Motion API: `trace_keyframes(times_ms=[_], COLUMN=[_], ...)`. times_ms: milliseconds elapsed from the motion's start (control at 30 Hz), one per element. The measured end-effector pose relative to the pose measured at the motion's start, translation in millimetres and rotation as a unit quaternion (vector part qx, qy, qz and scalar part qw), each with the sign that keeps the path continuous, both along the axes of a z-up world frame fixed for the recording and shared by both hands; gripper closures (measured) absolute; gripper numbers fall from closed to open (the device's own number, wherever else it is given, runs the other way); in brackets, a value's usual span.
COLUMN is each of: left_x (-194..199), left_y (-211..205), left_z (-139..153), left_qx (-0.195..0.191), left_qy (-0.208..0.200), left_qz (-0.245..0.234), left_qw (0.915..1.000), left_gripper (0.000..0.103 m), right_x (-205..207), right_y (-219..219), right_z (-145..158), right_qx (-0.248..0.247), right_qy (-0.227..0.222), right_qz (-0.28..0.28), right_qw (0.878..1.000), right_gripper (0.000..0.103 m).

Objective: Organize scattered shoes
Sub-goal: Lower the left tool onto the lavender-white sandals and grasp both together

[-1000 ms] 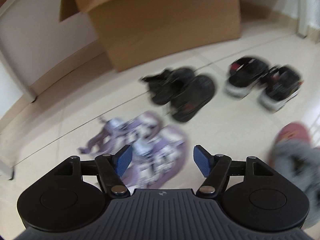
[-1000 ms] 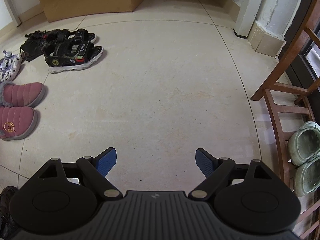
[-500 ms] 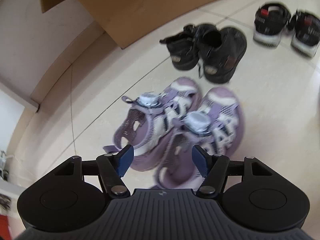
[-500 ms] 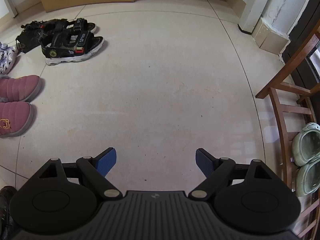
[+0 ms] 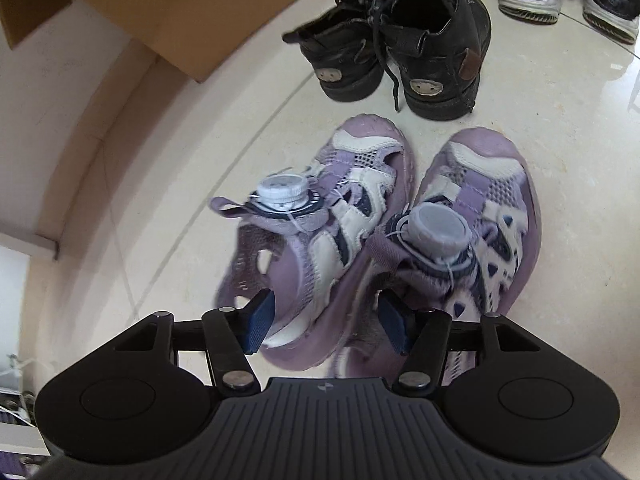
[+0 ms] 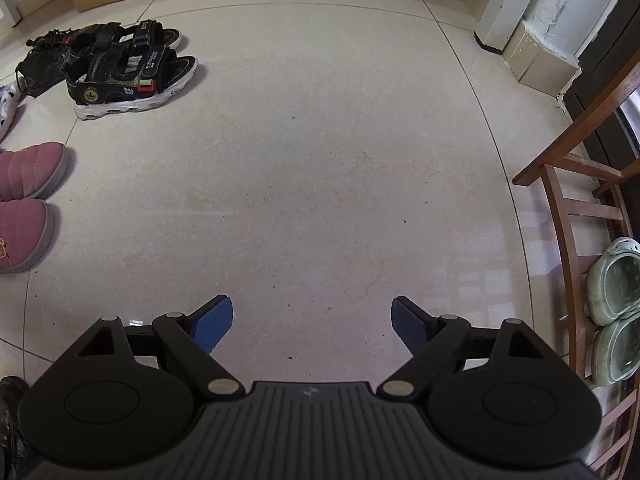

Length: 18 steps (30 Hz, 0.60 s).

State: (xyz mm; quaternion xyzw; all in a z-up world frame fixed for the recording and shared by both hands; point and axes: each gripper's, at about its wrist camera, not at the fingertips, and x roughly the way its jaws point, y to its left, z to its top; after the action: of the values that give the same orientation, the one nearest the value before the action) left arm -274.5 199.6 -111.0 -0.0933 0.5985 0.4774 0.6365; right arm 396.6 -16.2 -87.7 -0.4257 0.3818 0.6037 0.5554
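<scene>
Here you are at the approach step on the purple sandals, which lie side by side on the tiled floor, toes toward the black boots. Your left gripper has its fingers apart, with the adjoining heel sides of both sandals between the blue pads; whether a pad touches the fabric cannot be told. Judged from this, the next move calls for lowering further, then closing on both inner heel edges so the pair lifts together. Your right gripper hangs over bare floor, fingers apart, nothing between them. The wooden shoe rack at right is a likely destination.
</scene>
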Motion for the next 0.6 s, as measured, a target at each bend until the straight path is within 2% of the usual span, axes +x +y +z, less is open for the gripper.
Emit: trace_keyframes(times_ms=[100, 167, 333, 433, 600], left_x=[-2.1, -2.8, 7.0, 15.0, 27.3], left_y=[4.4, 7.2, 4.6, -1.7, -18.9], left_z=[0.2, 1.1, 0.0, 0.3, 1.6], left_qx=[0.004, 0.003, 0.015, 0.019, 0.027], left_qy=[-0.015, -0.034, -0.069, -0.09, -0.116], left_qz=[-0.001, 0.001, 0.024, 0.043, 0.084], left_qw=[0.9999, 0.9994, 0.9972, 0.9948, 0.9894], left_gripper=[0.046, 0.062, 0.079, 0.087, 0.09], right_x=[-3.6, -7.3, -23.8, -36.6, -58.4], right_y=[6.6, 12.6, 34.1, 46.1, 68.3], right_z=[-1.3, -0.5, 3.7, 7.7, 16.5], right_qx=[-0.002, -0.001, 0.007, 0.014, 0.027], right_qy=[-0.002, -0.002, 0.005, 0.008, 0.013], right_qz=[0.006, 0.013, 0.03, 0.047, 0.081], right_qw=[1.0, 1.0, 1.0, 0.999, 0.996], right_gripper=[0.013, 0.013, 0.013, 0.013, 0.013])
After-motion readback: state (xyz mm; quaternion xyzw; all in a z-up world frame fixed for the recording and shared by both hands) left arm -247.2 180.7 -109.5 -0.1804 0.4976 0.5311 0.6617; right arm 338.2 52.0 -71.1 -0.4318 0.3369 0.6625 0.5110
